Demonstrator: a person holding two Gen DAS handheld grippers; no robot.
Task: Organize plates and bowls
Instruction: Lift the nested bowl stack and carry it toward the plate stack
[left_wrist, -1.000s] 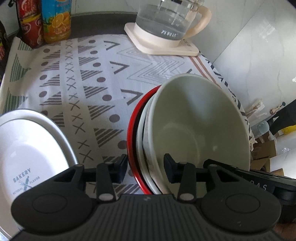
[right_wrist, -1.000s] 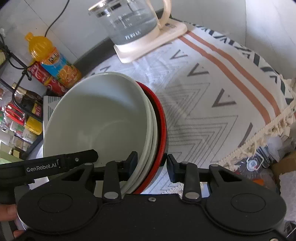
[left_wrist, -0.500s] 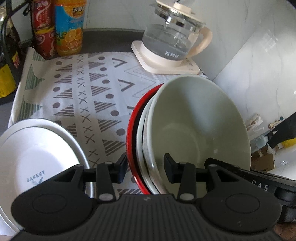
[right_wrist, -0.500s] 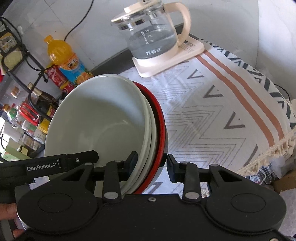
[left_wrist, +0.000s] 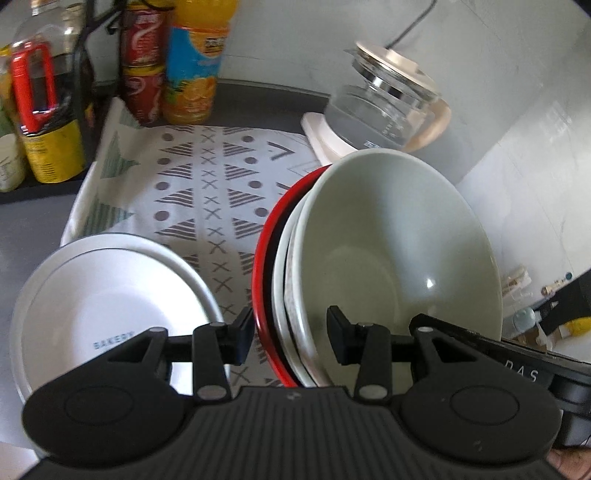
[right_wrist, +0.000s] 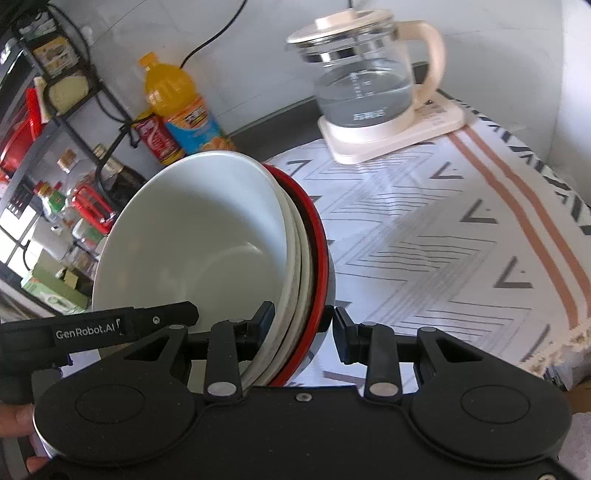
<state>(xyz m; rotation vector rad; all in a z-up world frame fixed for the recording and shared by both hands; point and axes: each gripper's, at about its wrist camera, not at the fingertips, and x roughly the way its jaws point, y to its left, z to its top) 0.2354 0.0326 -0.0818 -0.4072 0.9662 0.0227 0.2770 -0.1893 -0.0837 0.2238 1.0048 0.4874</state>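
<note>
A nested stack of bowls (left_wrist: 388, 258), pale green bowl innermost, white bowls behind it and a red-rimmed bowl (left_wrist: 264, 266) outermost, hangs tilted above the patterned cloth. My left gripper (left_wrist: 290, 338) is shut on the stack's rim on one side. My right gripper (right_wrist: 301, 332) is shut on the rim of the same stack (right_wrist: 207, 243) on the other side. A stack of white plates marked BAKERY (left_wrist: 107, 302) lies on the cloth at the left, beside the left gripper.
A glass kettle on a cream base (right_wrist: 373, 96) stands at the back of the cloth (right_wrist: 443, 236). An orange juice bottle (left_wrist: 194, 62) and red cans (left_wrist: 142, 77) stand at the back left. A rack of bottles (right_wrist: 55, 166) is further left.
Both grippers have risen and tilted back with the bowl stack. The kettle, bottles and rack have come further into view. The grip on the stack is unchanged.
</note>
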